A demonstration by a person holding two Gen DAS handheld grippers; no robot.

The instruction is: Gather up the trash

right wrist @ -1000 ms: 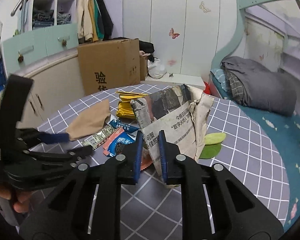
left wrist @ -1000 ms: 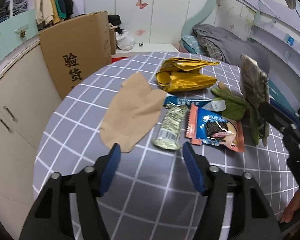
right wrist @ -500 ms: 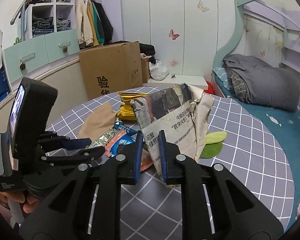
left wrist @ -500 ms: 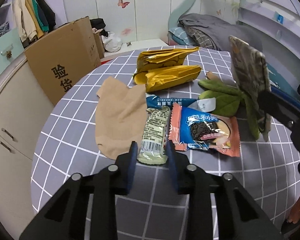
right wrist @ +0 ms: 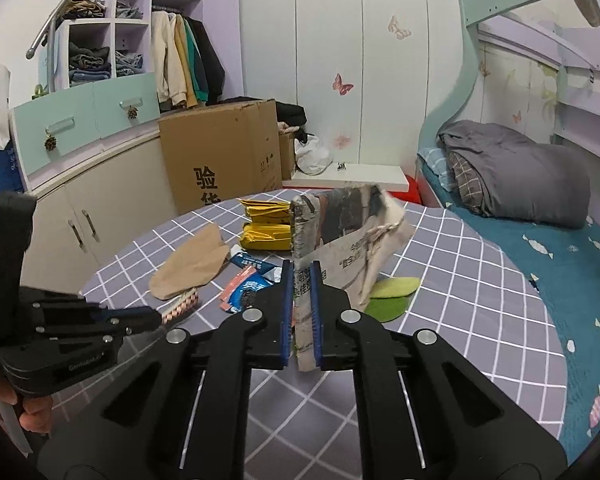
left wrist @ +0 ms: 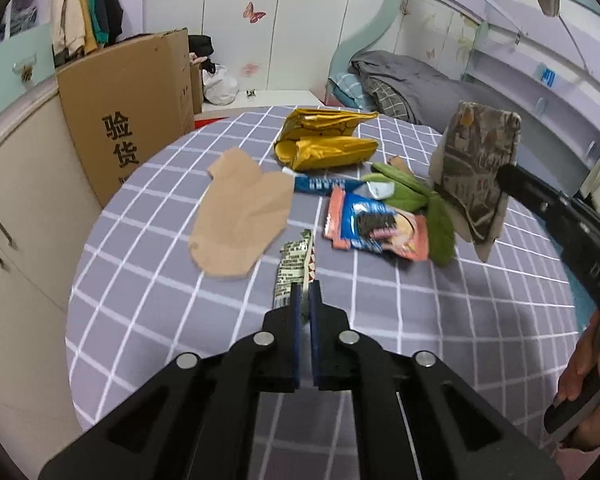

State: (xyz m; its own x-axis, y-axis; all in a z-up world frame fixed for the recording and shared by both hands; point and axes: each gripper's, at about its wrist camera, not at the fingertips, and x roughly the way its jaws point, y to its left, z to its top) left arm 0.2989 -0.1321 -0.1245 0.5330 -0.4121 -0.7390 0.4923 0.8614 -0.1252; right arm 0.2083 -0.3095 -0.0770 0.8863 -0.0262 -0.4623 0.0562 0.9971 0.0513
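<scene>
Left wrist view: left gripper [left wrist: 306, 294] jaws just closed, now clamped on green-white wrapper [left wrist: 294, 270], near table [left wrist: 420, 300] centre. Right gripper [right wrist: 302, 280] pinches folded newspaper [right wrist: 340, 236], raised. Wrapper ready to lift away.

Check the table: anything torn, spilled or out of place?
Nothing spilled. The newspaper bag in the right gripper has a torn, ragged top edge. The green leaves stand out among the wrappers.
</scene>
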